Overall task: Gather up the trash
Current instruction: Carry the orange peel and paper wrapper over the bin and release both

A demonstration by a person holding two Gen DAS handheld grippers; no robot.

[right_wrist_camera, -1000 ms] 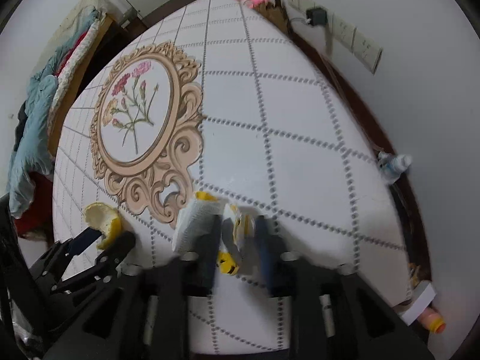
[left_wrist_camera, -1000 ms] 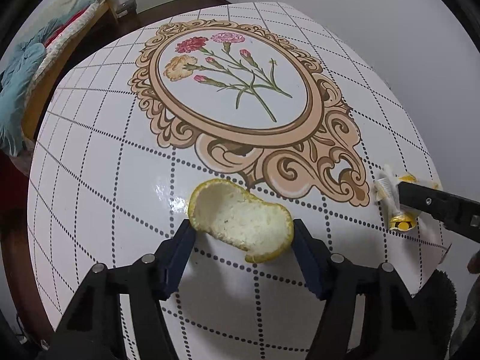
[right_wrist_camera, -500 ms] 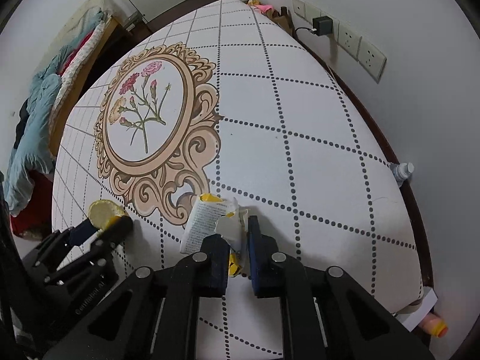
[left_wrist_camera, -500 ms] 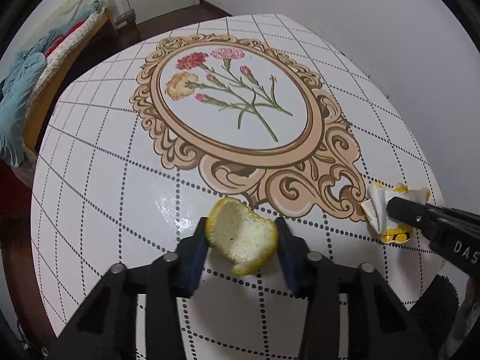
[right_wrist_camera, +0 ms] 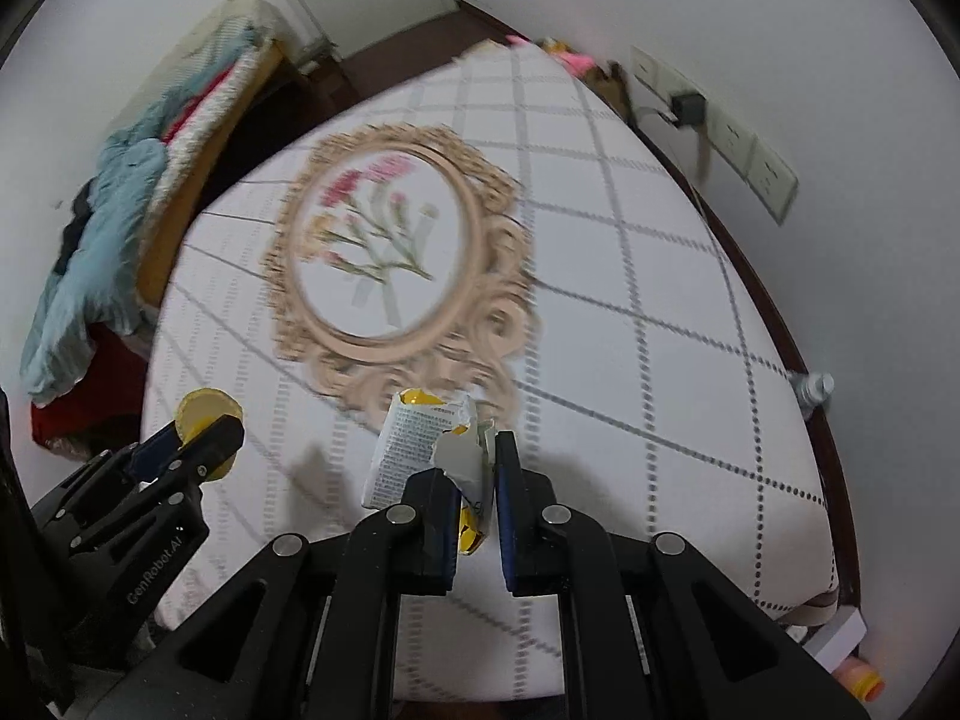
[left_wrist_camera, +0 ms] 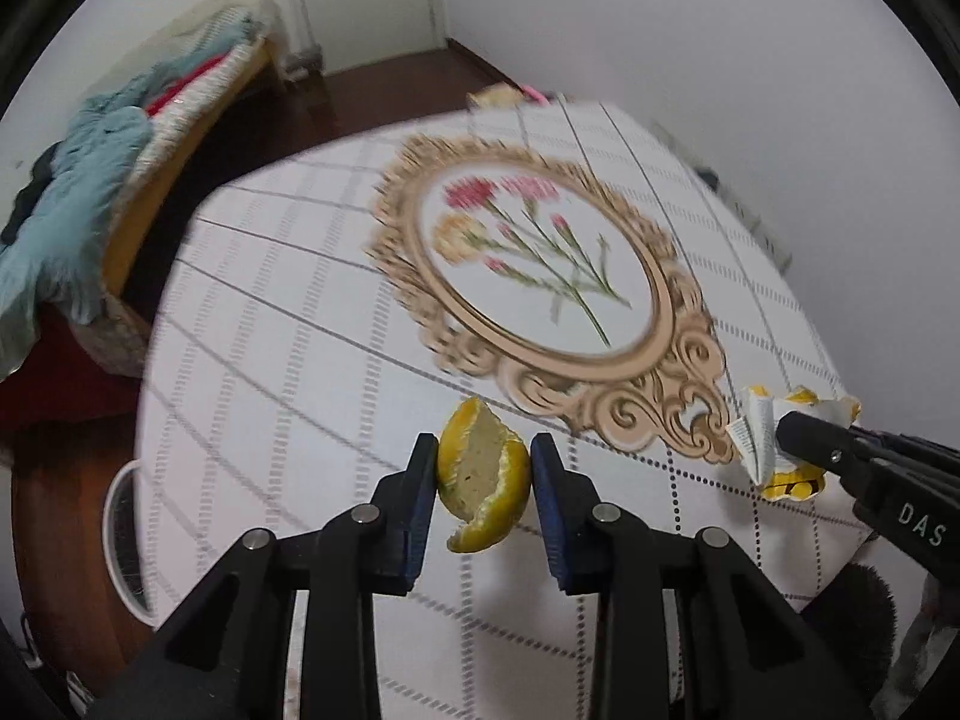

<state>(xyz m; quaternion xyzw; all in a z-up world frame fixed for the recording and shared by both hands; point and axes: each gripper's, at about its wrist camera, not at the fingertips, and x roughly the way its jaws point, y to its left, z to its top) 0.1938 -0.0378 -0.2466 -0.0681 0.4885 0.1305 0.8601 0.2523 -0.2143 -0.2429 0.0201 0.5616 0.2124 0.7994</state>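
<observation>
Above the table (left_wrist_camera: 312, 324), tools pinch orange peel (left_wrist_camera: 483, 476) and wrapper (right_wrist_camera: 420, 444).

bright room light, blurry table, sharp grippers

soft, even light fills both views and the white walls look a bit grey. the table (left_wrist_camera: 312, 396) is smeared by motion blur, so its dotted lines turn into streaks and the flower print (right_wrist_camera: 384, 252) looks doubled. the left gripper (left_wrist_camera: 483, 468) and right gripper (right_wrist_camera: 477, 480) stay sharp, and so do the peel (left_wrist_camera: 480, 474) and wrapper (right_wrist_camera: 420, 444). a faint soft shadow lies on the table left of the wrapper in the right view. the fisheye bends the table into a dome, and the corners go black.
</observation>
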